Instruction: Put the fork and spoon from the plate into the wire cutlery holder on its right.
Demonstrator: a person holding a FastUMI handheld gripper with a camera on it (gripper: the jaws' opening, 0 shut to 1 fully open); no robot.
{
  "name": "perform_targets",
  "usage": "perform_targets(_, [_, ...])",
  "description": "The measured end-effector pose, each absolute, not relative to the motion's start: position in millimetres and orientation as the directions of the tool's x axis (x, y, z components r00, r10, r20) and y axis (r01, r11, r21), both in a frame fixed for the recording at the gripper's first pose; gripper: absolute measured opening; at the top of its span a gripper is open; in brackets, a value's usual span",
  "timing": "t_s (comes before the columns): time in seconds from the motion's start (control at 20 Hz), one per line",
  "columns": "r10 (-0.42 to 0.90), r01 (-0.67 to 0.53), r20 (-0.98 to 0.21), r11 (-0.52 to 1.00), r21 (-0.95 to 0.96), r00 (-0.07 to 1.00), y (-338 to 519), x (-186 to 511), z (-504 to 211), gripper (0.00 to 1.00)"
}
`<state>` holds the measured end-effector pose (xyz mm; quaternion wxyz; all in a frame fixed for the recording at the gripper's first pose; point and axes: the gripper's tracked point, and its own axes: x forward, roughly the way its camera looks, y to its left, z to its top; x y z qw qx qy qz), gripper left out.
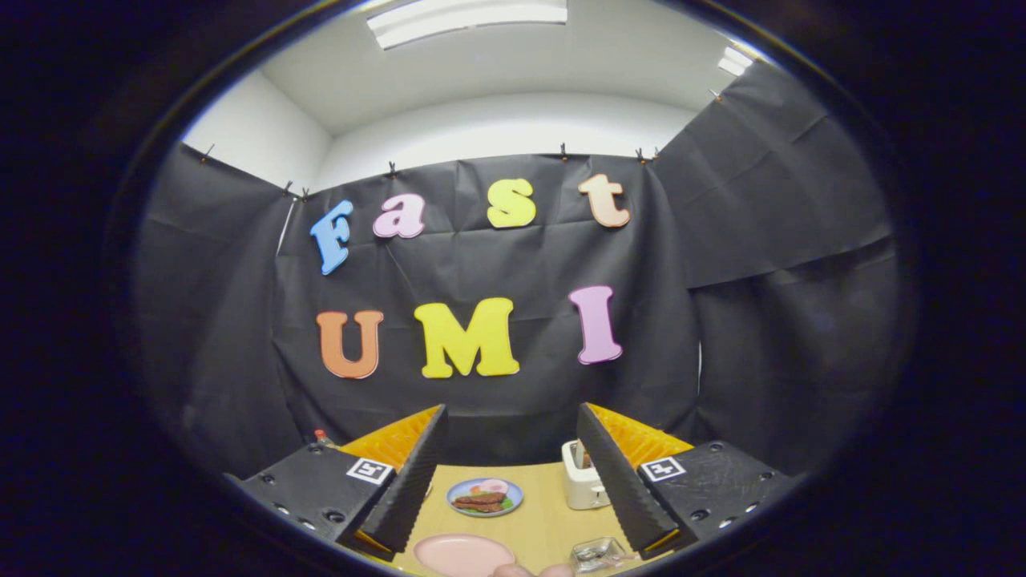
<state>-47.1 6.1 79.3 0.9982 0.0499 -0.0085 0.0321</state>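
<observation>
My gripper (511, 410) is open, its two black fingers (405, 489) spread wide with nothing between them. It is held high and looks level at the booth wall, so the table lies low between the fingers. A pink plate (461, 554) sits at the near table edge, between the fingers, and the part I see looks bare. To its right, by the right finger's base, stands the wire cutlery holder (597, 553). Something shiny glints inside it, and I cannot tell what. Fingertips of a person's hand (533, 570) peek in between plate and holder.
A blue plate with food (484, 497) lies farther back on the wooden table (545, 513). A white toaster (581, 477) stands behind the holder, against the right finger. A small red-capped bottle (322, 437) pokes up past the left finger.
</observation>
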Motion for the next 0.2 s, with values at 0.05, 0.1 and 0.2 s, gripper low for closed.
perform_targets(0.05, [0.070,-0.072,0.019,0.992,0.102,0.997,6.4,-45.5,80.1,0.96])
perform_targets(0.1, [0.077,-0.079,0.026,0.992,0.099,0.997,5.4,-43.5,83.8,0.96])
perform_targets(0.2, [0.076,-0.080,0.049,0.993,0.082,0.996,2.9,-45.1,91.5,0.96])
